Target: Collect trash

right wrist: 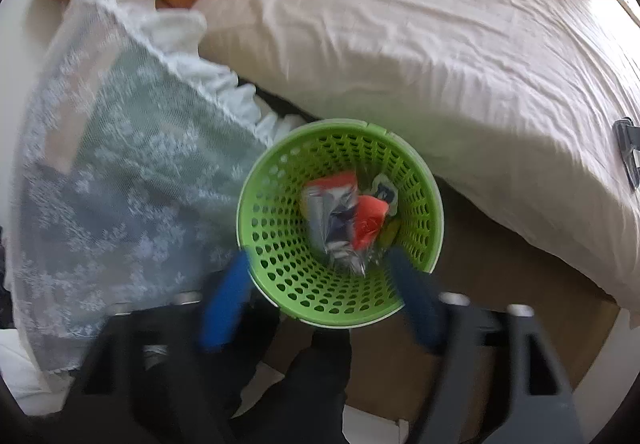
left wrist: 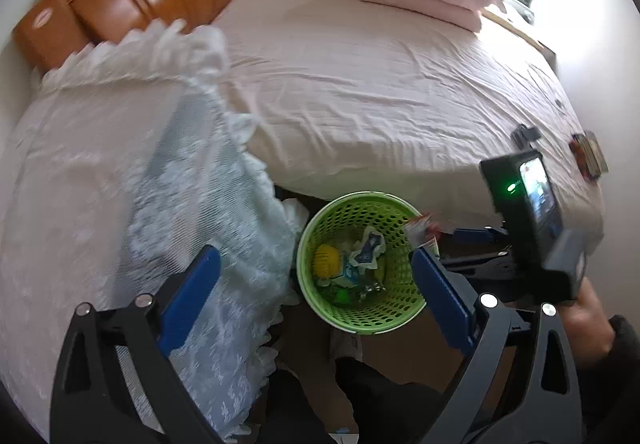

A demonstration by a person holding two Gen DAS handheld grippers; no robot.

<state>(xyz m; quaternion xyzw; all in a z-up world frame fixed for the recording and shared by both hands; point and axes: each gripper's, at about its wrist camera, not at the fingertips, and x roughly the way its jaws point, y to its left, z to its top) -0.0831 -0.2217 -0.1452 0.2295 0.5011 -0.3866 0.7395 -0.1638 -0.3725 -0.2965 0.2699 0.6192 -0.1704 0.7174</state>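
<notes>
Blue pads (left wrist: 188,296) of the left gripper (left wrist: 316,292) fill the near edge of its view, spread wide with nothing between them; under the left pad hangs a lace cover (left wrist: 208,244) draped over what seems a bedside stand. If that gripper drops from here, the pad could catch the lace frill and drag it toward the bin.

Right of the lace stands the green bin (left wrist: 316,316) on the floor, tight against the bed (left wrist: 360,84). It holds a yellow ball (left wrist: 326,258), crumpled paper (left wrist: 366,248) and other scraps. In the left view a red-and-white wrapper (left wrist: 420,230) shows at the bin's right rim, just by the right gripper's tip. In the right view, a silver-and-red wrapper (right wrist: 332,220), probably the same one, seems to lie loose inside the bin, though blur leaves that unsure. Should it hang on the rim, it may tip out onto the floor.

Further right, the right gripper (right wrist: 320,300) hovers over the bin, jaws apart and pinching nothing. Its left pad (right wrist: 224,304) sits just outside the rim, so a careless move could knock the light bin over and spill everything.

Far right on the bed lie a dark clip (left wrist: 526,134) and a small packet (left wrist: 590,154); whether either is trash I cannot tell, and a wrong guess would bin something wanted.
</notes>
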